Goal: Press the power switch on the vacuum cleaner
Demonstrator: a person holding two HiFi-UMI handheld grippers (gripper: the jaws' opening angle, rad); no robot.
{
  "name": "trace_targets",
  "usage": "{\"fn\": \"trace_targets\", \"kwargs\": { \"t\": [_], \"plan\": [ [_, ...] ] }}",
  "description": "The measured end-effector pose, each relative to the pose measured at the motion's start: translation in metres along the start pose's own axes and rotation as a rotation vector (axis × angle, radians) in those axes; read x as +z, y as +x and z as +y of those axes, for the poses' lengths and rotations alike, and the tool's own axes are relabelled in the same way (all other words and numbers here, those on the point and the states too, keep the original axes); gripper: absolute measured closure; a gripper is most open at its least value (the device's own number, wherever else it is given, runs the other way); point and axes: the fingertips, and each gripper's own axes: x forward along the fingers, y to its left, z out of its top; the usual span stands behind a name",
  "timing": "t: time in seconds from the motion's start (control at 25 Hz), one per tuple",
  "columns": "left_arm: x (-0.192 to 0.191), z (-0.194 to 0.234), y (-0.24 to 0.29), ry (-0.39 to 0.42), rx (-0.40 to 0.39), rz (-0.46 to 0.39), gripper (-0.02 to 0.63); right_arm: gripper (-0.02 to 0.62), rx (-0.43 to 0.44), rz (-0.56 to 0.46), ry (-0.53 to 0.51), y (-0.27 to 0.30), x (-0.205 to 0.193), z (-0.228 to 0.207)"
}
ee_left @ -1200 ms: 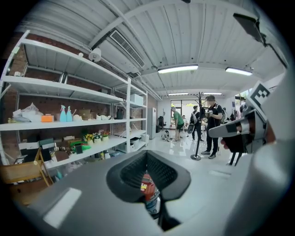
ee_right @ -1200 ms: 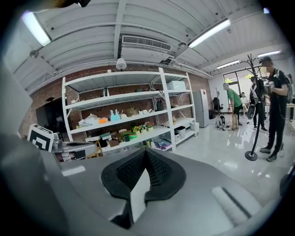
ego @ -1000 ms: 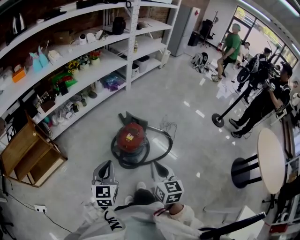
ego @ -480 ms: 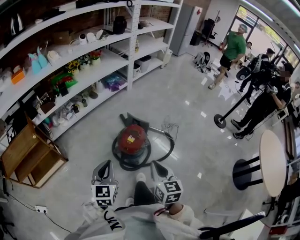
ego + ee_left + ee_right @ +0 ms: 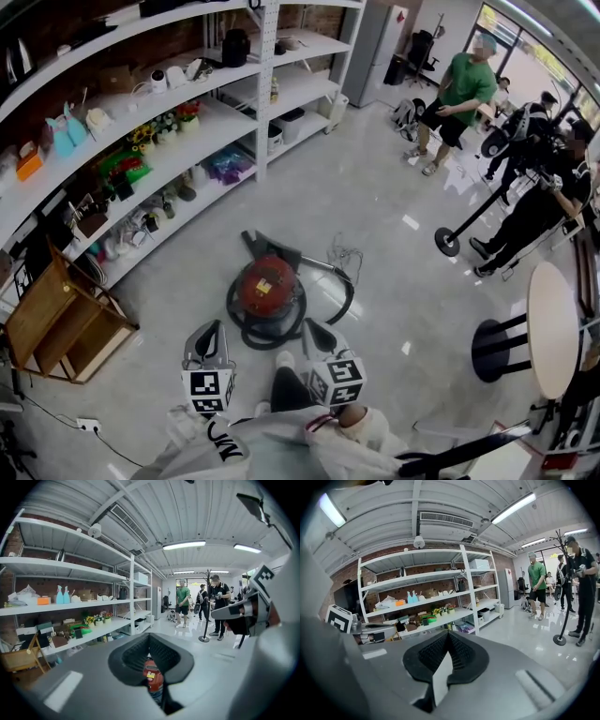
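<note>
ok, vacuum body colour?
Red vacuum with a small yellow label on top; the head view shows it best.

Vacuum cleaner (image 5: 267, 286), frame centre: domed shell seen as red glossy plastic. Hose (image 5: 242, 323) looped round it: black, matt.
Floor (image 5: 394, 216): pale, polished, high gloss, ceiling lights mirrored in it.
Shelving (image 5: 258, 94), upper left: white painted metal, smooth.
Wall (image 5: 440, 586) behind shelves: rough red brick.
Crate (image 5: 56, 319), lower left: bare wood, matt.
Left gripper (image 5: 149, 637), right gripper (image 5: 448, 633): bodies moulded in smooth matt grey plastic.
Pads (image 5: 133, 656): black, finely ridged, rubbery.
Sleeve (image 5: 281, 441), bottom edge: white cloth.
</note>
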Motion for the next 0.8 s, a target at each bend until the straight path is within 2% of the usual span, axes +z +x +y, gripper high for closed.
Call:
{"fn": "trace_targets", "kwargs": {
  "t": [0.44,0.8],
  "plan": [
    [0.008,-0.001,0.06,-0.003,-0.004,0.048,0.606,0.595,0.021,0.048,0.016,0.051,0.015,-0.035],
    [0.019,0.003,0.099,-0.017,0.022,0.067,0.606,0.595,0.054,0.066,0.02,0.088,0.031,-0.055]
  ]
}}
